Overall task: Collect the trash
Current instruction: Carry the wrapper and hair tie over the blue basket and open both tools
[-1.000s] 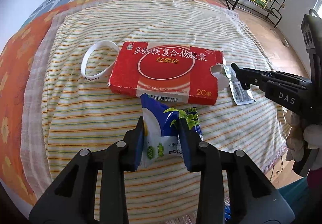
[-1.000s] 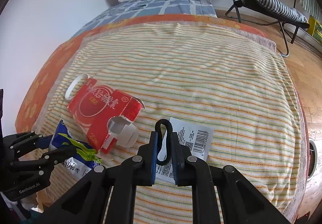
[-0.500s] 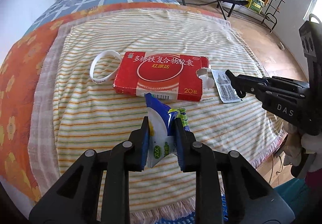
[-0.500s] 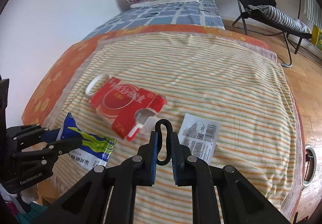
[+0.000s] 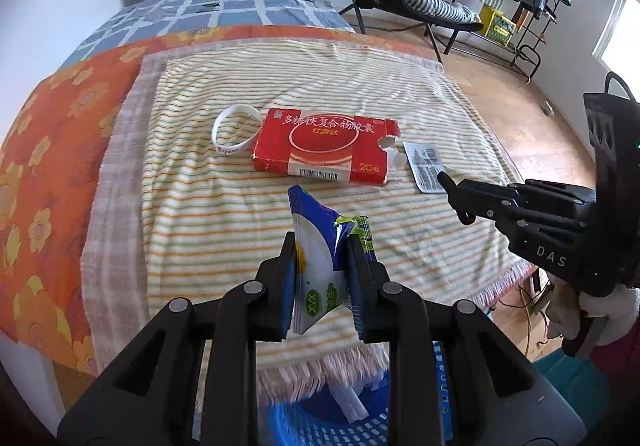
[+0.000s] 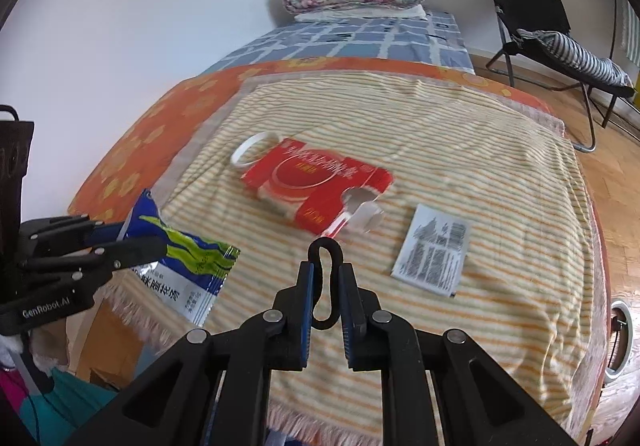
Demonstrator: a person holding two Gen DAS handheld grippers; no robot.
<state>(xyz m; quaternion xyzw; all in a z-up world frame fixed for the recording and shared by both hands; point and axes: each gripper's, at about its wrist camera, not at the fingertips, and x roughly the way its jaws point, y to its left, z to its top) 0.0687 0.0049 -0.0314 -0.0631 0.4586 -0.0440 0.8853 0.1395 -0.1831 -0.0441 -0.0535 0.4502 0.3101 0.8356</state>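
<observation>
The left gripper (image 5: pixel 322 278) is clamping the blue packet (image 5: pixel 320 246) above the blue basket (image 5: pixel 320 420), likely for dropping. The right gripper (image 6: pixel 325 296) is pinching a black loop (image 6: pixel 325 278). The red box (image 5: pixel 326 151), paper (image 6: pixel 434 252) and white band (image 5: pixel 236 131) are lying on the bed (image 5: pixel 240 213), 3 uncollected.

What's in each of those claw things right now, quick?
Left gripper: shut on the blue and green snack wrapper.
Right gripper: shut on a black hair tie.

Both wrist views look forward from bed foot, high, angled down over striped yellow towel (image 5: pixel 360 117). Shared: red cardboard box (image 5: pixel 326 149) (image 6: pixel 316 181), mid-distance; views see each other's gripper.
</observation>
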